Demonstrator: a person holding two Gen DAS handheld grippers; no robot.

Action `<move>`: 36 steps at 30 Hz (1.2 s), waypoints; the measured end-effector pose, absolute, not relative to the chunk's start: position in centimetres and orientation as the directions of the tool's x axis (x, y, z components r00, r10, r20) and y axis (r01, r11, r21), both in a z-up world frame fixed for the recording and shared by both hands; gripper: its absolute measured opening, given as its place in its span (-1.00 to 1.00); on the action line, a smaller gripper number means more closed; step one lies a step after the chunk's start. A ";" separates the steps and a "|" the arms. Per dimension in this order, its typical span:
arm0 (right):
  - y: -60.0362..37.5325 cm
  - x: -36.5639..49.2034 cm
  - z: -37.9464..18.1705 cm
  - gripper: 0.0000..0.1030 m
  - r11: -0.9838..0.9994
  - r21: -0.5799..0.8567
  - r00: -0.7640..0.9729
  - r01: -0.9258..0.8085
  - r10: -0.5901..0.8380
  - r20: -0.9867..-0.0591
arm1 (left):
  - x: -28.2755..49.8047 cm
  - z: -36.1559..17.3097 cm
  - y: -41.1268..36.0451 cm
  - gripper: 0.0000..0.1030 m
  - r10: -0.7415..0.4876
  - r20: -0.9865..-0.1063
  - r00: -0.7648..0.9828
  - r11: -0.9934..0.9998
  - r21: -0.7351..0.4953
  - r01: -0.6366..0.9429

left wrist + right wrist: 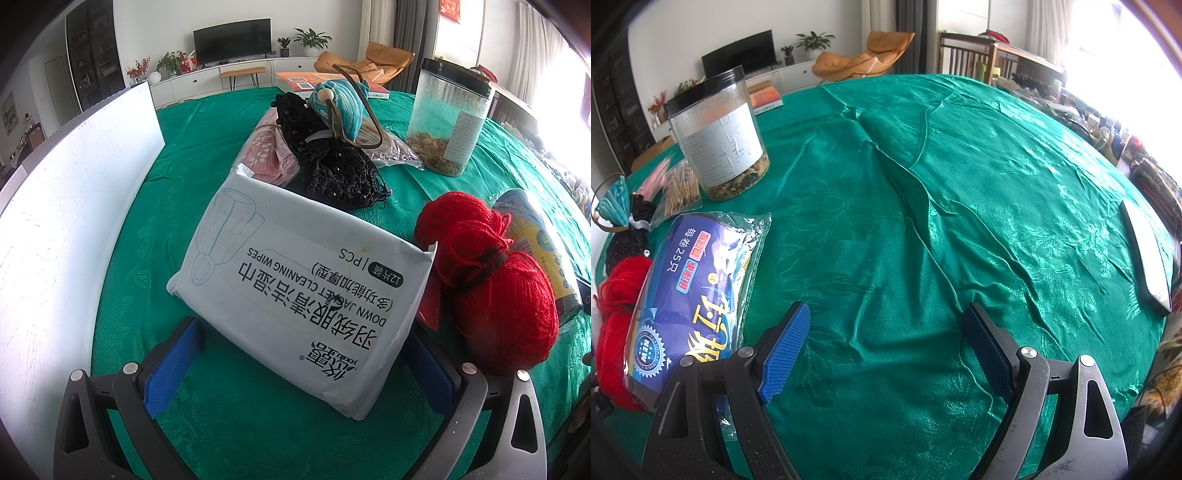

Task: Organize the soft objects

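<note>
On the left of the green tabletop (147,221) stands a white board (74,206) on edge. Just right of it, the pack of wipes (295,291) lies tilted, its near corner reaching in between the fingers of the left hand-held gripper (301,365). The pack looks light and squashy, with a slick plastic skin, so it probably wants a hold across its short near edge, pinched firmly enough not to slide (too hard and it will simply buckle). The left jaws stand wide apart, one blue pad on each side of the pack; the right pad seems close against its edge, but whether it touches I cannot tell. Behind the pack sit a pink cloth (266,158), a black lace piece (332,166) and a teal yarn bundle (340,107), heaped together. Further right the red yarn (491,280) rests beside the pack, soft and springy, best taken round its waist.

The right hand-held gripper (886,350) hangs over bare cloth, jaws spread and holding nothing, with a blue bag roll (694,295) just to its left.
</note>
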State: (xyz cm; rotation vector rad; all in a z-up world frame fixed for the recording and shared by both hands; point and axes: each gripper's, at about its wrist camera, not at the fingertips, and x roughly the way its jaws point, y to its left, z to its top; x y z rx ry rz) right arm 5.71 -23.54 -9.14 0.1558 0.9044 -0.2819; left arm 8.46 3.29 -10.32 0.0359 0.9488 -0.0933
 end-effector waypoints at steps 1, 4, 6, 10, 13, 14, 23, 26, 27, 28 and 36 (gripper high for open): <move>-23.5 5.7 -9.1 0.69 0.952 0.015 0.585 0.306 -0.175 -0.792 | 8.5 -10.3 3.3 1.00 -0.064 -0.813 0.579 0.995 -0.010 0.096; -23.5 5.7 -9.1 0.69 0.952 0.015 0.585 0.306 -0.175 -0.792 | 8.5 -10.3 3.3 1.00 -0.064 -0.813 0.579 0.995 -0.010 0.095; -23.5 5.7 -9.1 0.69 0.952 0.015 0.585 0.306 -0.175 -0.792 | 8.5 -10.3 3.3 1.00 -0.064 -0.813 0.579 0.995 -0.010 0.095; -23.5 5.7 -9.1 0.69 0.952 0.015 0.585 0.306 -0.175 -0.792 | 8.5 -10.3 3.3 1.00 -0.064 -0.813 0.579 0.995 -0.010 0.095; -23.6 5.7 -9.1 0.69 0.953 0.021 0.587 0.303 -0.169 -0.792 | 8.5 -10.3 3.3 1.00 -0.064 -0.813 0.579 0.995 -0.011 0.095; -23.8 5.6 -9.0 0.69 0.952 0.049 0.597 0.302 -0.149 -0.788 | 8.5 -10.3 3.3 1.00 -0.064 -0.813 0.579 0.995 -0.011 0.095; -21.7 3.9 -6.8 0.68 0.913 0.406 0.676 -0.041 0.324 -0.662 | 8.5 -10.3 3.3 1.00 -0.064 -0.813 0.579 0.995 -0.011 0.095; -19.5 2.4 -5.7 0.67 0.921 0.356 0.654 -0.161 0.369 -0.661 | 8.5 -10.3 3.3 1.00 -0.064 -0.813 0.579 0.995 -0.010 0.095; -18.9 2.1 -5.6 0.67 0.922 0.336 0.635 -0.194 0.379 -0.673 | 8.5 -10.3 3.3 1.00 -0.064 -0.813 0.579 0.995 -0.011 0.095; -18.5 2.1 -5.9 0.67 0.920 0.325 0.607 -0.218 0.389 -0.693 | 8.5 -10.3 3.3 1.00 -0.064 -0.813 0.579 0.995 -0.011 0.095; -26.9 4.4 -8.3 0.67 0.907 0.205 0.649 0.367 -0.092 -0.755 | 8.5 -10.3 3.3 1.00 -0.064 -0.813 0.579 0.995 -0.011 0.095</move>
